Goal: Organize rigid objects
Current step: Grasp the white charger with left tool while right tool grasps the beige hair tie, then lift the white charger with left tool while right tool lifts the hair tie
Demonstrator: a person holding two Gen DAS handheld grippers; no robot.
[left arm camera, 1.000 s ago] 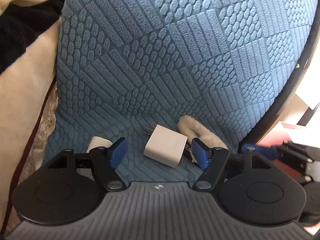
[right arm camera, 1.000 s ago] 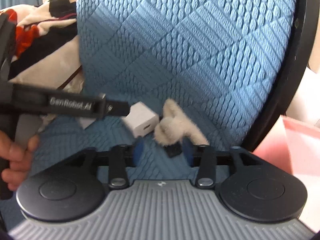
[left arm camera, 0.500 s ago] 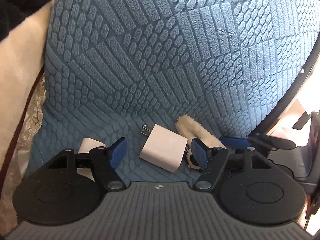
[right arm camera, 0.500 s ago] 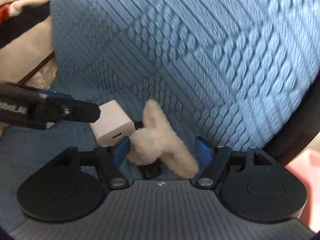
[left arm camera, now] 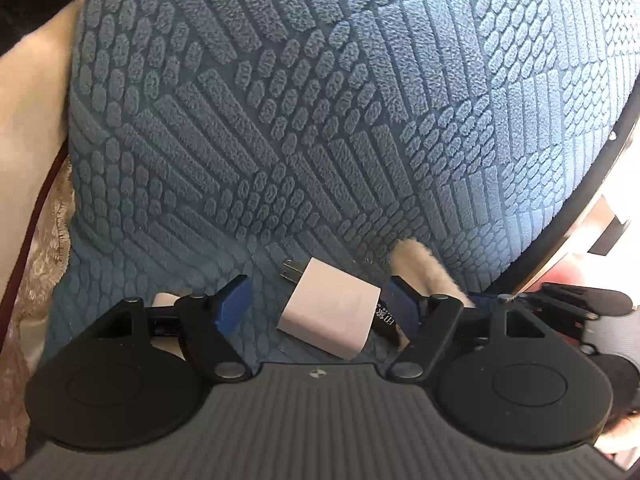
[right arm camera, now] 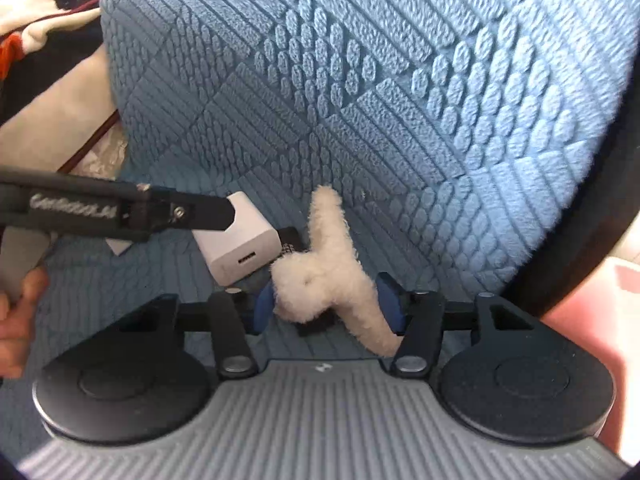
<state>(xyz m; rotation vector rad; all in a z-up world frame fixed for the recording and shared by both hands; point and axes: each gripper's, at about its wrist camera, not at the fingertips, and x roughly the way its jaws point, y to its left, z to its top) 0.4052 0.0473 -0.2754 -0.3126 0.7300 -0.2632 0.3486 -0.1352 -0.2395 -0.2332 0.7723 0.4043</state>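
A white plug-in charger (left arm camera: 330, 314) lies on the blue textured cushion (left arm camera: 320, 120), between the open fingers of my left gripper (left arm camera: 318, 304), not touching either pad. It also shows in the right wrist view (right arm camera: 240, 240). A cream fluffy hair clip (right arm camera: 332, 272) lies just right of the charger. My right gripper (right arm camera: 326, 306) has its blue pads close on both sides of the fluffy clip. The clip's top (left arm camera: 420, 268) peeks out behind my left gripper's right finger. A small white object (left arm camera: 166, 300) lies behind my left gripper's left finger.
The blue cushion rises steeply behind the objects, with a black rim (right arm camera: 600, 240) at its right edge. Beige and dark fabrics (left arm camera: 28, 160) lie to the left. A pink surface (right arm camera: 600, 300) shows at the right. A hand (right arm camera: 20, 320) holds the left gripper.
My left gripper has moved in around the charger. My right gripper opened, moved onto the fluffy clip and closed in on it.
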